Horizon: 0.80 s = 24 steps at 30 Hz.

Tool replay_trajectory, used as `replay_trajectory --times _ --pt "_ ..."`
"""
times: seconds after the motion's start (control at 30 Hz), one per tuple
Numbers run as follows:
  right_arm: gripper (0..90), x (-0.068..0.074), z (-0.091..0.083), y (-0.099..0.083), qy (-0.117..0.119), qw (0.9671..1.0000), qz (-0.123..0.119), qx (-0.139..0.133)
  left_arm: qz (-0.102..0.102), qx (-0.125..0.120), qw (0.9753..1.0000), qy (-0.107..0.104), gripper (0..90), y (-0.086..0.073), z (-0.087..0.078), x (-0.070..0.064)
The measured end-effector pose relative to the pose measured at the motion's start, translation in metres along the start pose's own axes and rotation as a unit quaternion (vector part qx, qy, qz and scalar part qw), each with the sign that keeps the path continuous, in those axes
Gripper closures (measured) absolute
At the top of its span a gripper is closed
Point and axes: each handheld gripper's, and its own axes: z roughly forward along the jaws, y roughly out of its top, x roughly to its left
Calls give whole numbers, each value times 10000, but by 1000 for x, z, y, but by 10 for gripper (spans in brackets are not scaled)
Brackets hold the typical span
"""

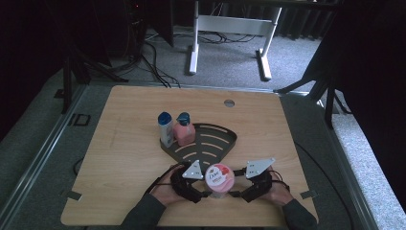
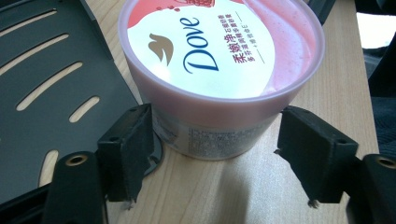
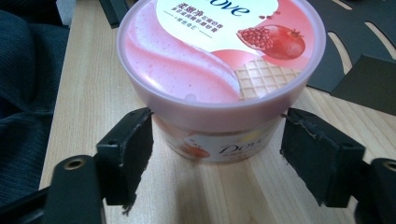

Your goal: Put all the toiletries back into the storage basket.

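The pink tub (image 1: 219,178) stands upright on the surface between the left claw (image 1: 203,192) and right claw (image 1: 235,194), both spread wide, equally near, gripping nothing.

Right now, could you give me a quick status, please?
Both grippers, left and right, open, flanking the Dove tub. Tub upright on table. Rack just behind.

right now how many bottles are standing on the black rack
2. A white bottle with a blue cap stands at the black rack's back left corner, and a pink bottle with a blue cap stands right beside it. None looks hidden.
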Motion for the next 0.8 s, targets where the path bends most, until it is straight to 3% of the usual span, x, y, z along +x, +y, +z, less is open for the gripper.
replay_trajectory --times 0.2,0.3,0.8 --pt "239 0 0 1 -30 10000 -61 0 191 158 9996 167 208 5 5 -4" --pt "240 1 0 1 -63 9999 -101 24 104 96 9998 118 199 6 4 -3" --pt "241 4 0 5 -137 9996 -222 51 108 154 9997 155 207 7 0 -5"
